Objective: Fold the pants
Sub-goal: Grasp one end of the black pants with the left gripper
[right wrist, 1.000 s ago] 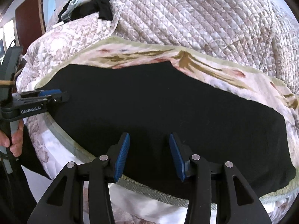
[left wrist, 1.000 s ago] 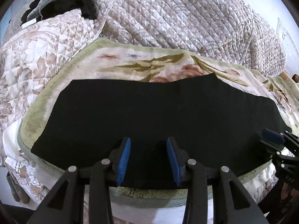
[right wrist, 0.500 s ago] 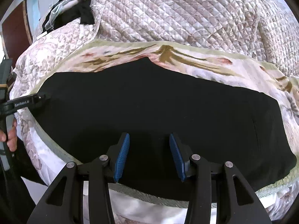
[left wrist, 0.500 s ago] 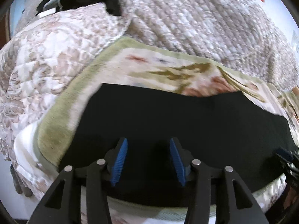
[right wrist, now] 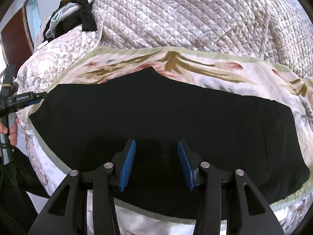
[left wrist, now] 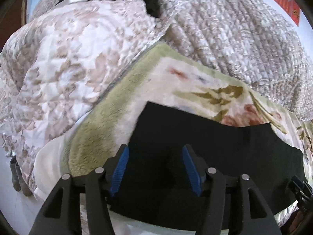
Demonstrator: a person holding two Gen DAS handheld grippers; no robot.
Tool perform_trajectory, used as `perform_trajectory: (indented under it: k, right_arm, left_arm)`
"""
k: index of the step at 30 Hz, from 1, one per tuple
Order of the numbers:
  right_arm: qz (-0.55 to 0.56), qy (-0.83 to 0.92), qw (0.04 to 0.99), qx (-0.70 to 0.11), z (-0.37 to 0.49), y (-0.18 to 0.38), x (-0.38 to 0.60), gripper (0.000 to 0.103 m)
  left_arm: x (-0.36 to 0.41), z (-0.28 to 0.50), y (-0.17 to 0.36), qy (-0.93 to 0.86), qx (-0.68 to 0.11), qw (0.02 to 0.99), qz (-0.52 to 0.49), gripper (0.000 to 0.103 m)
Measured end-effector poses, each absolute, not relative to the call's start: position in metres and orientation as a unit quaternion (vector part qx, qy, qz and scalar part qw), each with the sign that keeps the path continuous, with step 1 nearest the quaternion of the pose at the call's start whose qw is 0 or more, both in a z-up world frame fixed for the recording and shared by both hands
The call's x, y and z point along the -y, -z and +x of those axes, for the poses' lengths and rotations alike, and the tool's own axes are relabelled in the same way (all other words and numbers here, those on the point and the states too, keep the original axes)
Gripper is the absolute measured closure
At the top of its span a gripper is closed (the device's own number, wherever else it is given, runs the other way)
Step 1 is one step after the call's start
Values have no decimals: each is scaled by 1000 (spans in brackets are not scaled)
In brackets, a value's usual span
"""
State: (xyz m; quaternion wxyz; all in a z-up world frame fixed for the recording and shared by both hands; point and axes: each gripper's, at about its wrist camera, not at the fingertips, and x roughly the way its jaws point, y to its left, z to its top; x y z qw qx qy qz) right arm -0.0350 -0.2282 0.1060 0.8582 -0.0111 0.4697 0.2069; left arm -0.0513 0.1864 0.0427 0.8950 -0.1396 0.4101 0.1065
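Observation:
Black pants [right wrist: 156, 115] lie flat, folded lengthwise, across a floral blanket [right wrist: 225, 72] on the bed. In the left wrist view the pants [left wrist: 225, 146] show their left end. My left gripper [left wrist: 155, 166] is open and empty, hovering over that left end near its front edge. It also shows in the right wrist view [right wrist: 29, 98] at the pants' left end. My right gripper [right wrist: 155, 162] is open and empty over the pants' front edge, near the middle. Its tip shows at the left wrist view's right edge [left wrist: 299, 186].
A quilted bedspread [right wrist: 195, 15] is heaped behind the blanket, and a floral quilt [left wrist: 58, 74] lies to the left. Dark clothes [right wrist: 78, 17] are piled at the back left. The bed's front edge with white sheet [right wrist: 146, 219] lies just below the grippers.
My left gripper has moved left along the pants to their left end. My right gripper has shifted slightly; the pants have not moved.

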Motion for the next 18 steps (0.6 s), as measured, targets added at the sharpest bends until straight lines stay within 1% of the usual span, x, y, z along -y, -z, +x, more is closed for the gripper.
perform_trajectory:
  k: [8, 10, 12, 13, 15, 16, 18]
  right_arm:
    - [-13, -217, 852, -475, -32, -99, 224, 58]
    - [-12, -217, 853, -475, -32, -99, 224, 58]
    - [-9, -218, 853, -474, -32, -98, 225, 58]
    - [-7, -219, 852, -475, -32, -98, 225, 58]
    - [-4, -220, 852, -475, -32, -98, 226, 58]
    - [-3, -220, 852, -475, -32, -98, 227, 58]
    - [0, -221, 852, -475, -32, -98, 227, 58]
  left_arm:
    - [-191, -54, -24, -121, -420, 889, -139, 42]
    - [-187, -54, -25, -115, -420, 890, -134, 44]
    - [-181, -55, -24, -108, -420, 892, -126, 55]
    - [-179, -54, -24, -104, -420, 893, -122, 58]
    - [-176, -53, -25, -94, -419, 895, -121, 74]
    - [-175, -52, -25, -88, -420, 895, -124, 78]
    - [-172, -51, -26, -78, -421, 895, -125, 91]
